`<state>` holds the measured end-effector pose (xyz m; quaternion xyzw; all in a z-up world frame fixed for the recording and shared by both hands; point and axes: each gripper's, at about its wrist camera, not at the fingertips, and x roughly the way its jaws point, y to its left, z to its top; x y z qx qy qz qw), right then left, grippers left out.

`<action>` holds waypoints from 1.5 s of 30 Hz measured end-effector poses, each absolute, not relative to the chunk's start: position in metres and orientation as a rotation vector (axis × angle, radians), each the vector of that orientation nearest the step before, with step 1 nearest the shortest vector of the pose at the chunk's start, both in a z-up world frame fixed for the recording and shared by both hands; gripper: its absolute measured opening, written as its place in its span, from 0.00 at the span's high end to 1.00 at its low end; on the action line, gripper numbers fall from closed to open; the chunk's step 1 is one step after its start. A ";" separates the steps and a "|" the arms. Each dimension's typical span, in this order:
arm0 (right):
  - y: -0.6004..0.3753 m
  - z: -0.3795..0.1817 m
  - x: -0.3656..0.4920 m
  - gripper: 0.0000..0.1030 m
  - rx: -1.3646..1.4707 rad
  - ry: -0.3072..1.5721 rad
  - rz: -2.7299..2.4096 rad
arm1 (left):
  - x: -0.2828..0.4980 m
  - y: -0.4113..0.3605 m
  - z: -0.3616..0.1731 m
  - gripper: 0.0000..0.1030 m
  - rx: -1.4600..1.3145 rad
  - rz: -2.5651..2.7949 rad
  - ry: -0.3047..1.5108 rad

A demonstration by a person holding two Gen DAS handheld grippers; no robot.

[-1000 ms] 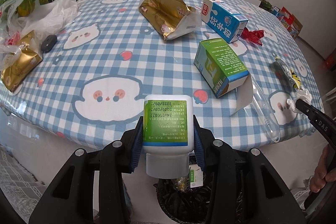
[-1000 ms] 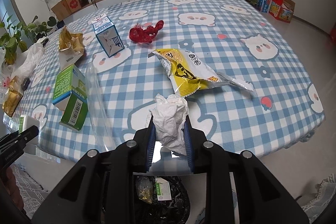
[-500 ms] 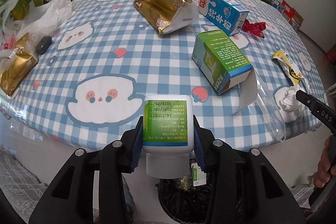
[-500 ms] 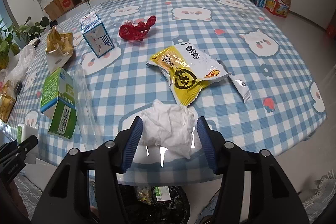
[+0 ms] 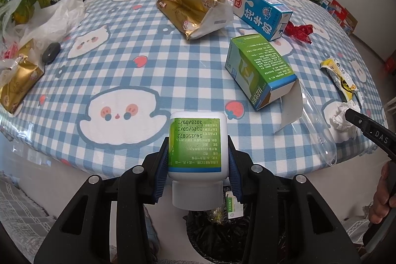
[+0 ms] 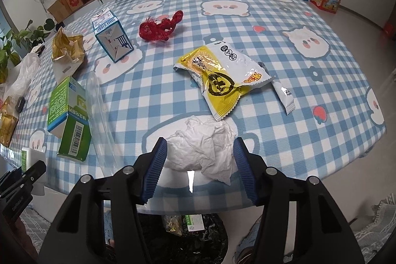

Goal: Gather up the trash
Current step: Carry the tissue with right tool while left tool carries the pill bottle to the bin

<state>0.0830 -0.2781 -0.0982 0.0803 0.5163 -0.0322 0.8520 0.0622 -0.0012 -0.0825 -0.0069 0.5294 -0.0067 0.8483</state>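
Observation:
My left gripper is shut on a white bottle with a green label, held cap-down above a black-lined trash bin at the table's near edge. My right gripper is open, its blue pads on either side of a crumpled white tissue that lies on the table near the front edge. The tissue also shows in the left wrist view, with the right gripper's finger beside it. The bin sits below the right gripper too.
On the checked tablecloth lie a green carton, a blue milk carton, gold wrappers, red wrapper, yellow snack bag, a small sachet and clear plastic.
My right gripper has opened and let the tissue down onto the table; both grippers have moved forward over the table edge. The left still holds the bottle.

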 end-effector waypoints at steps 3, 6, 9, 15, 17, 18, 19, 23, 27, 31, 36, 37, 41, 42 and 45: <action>-0.281 -0.100 0.084 0.63 0.174 1.094 -0.070 | 0.062 -0.002 -0.083 0.60 -0.015 -0.014 1.115; -0.282 -0.101 0.084 0.74 0.185 1.095 -0.069 | 0.061 -0.002 -0.081 0.60 -0.014 -0.017 1.112; -0.283 -0.099 0.083 0.83 0.189 1.090 -0.061 | 0.059 -0.001 -0.080 0.60 -0.015 -0.014 1.110; -0.281 -0.084 0.066 0.85 0.182 1.060 -0.046 | 0.049 0.001 -0.073 0.60 -0.024 -0.016 1.098; -0.279 -0.077 0.058 0.85 0.176 1.044 -0.039 | 0.043 0.002 -0.069 0.60 -0.027 -0.016 1.090; -0.278 -0.074 0.054 0.85 0.176 1.038 -0.035 | 0.040 0.002 -0.068 0.60 -0.030 -0.018 1.087; -0.277 -0.071 0.050 0.85 0.174 1.032 -0.030 | 0.037 0.003 -0.066 0.60 -0.031 -0.018 1.085; -0.269 -0.059 0.033 0.85 0.162 1.008 -0.008 | 0.024 0.005 -0.061 0.60 -0.030 -0.016 1.074; -0.260 -0.052 0.017 0.85 0.147 0.991 0.017 | 0.008 0.010 -0.059 0.60 -0.034 -0.007 1.067; -0.249 -0.055 -0.001 0.85 0.130 0.995 0.041 | -0.009 0.016 -0.062 0.60 -0.052 -0.017 1.050; -0.228 -0.066 -0.023 0.85 0.092 1.010 0.073 | -0.033 0.021 -0.075 0.60 -0.046 -0.020 1.060; -0.225 -0.069 -0.028 0.85 0.087 1.014 0.081 | -0.038 0.022 -0.079 0.60 -0.044 -0.019 1.065; -0.209 -0.085 -0.043 0.85 0.073 1.043 0.096 | -0.056 0.029 -0.095 0.60 -0.054 -0.012 1.091; -0.206 -0.088 -0.047 0.85 0.068 1.046 0.096 | -0.059 0.030 -0.098 0.60 -0.059 -0.011 1.098; -0.196 -0.100 -0.056 0.85 0.069 1.066 0.105 | -0.069 0.033 -0.107 0.60 -0.061 -0.004 1.107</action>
